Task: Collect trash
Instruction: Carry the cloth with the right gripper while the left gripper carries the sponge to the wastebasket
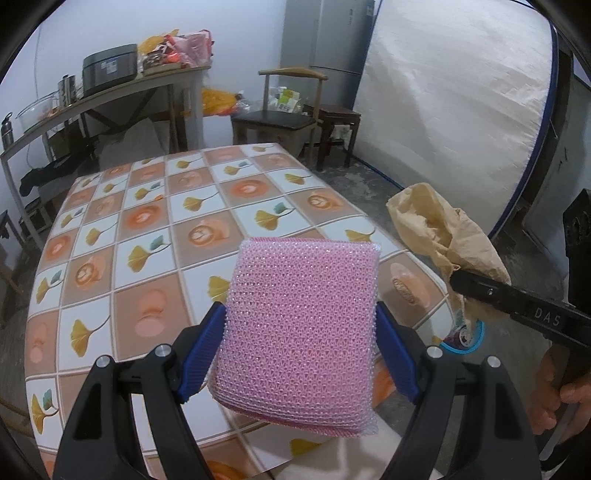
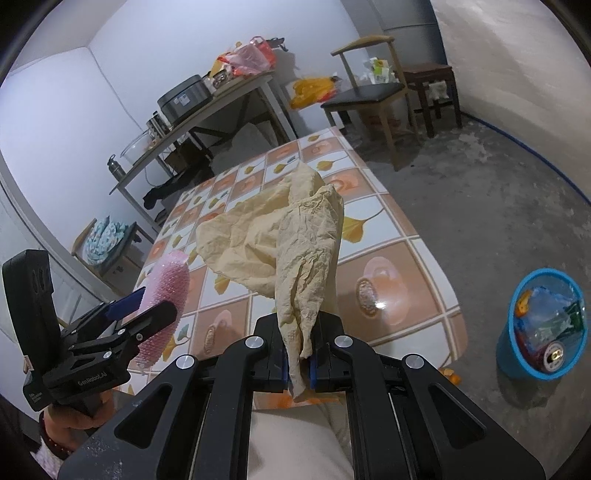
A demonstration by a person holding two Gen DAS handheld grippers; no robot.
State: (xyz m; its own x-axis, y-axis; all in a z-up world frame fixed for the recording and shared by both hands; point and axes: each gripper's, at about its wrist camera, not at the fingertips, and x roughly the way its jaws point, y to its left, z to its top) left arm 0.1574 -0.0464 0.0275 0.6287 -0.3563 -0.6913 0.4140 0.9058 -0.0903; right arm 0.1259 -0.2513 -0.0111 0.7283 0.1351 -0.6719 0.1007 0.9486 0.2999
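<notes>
ahead of me pale walls [image 1: 229, 33], a long side table [image 1: 110, 94] against them, a wooden chair [image 1: 280, 118] and dark stool [image 1: 338, 118], grey concrete floor [image 2: 498, 206], a white mattress [image 1: 454, 92] leaning upright

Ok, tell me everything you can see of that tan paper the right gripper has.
The crumpled tan paper looks like thin, wrinkled wrapping paper or a bag, pale beige and matte. The right gripper is shut on its narrow twisted lower end, which pokes out just below the blue pads. Above the grip it fans out into wide, creased folds, standing upright and held in the air over the near edge of the patterned table, touching nothing else. From the left wrist view it shows as an open, hollow bundle.
</notes>
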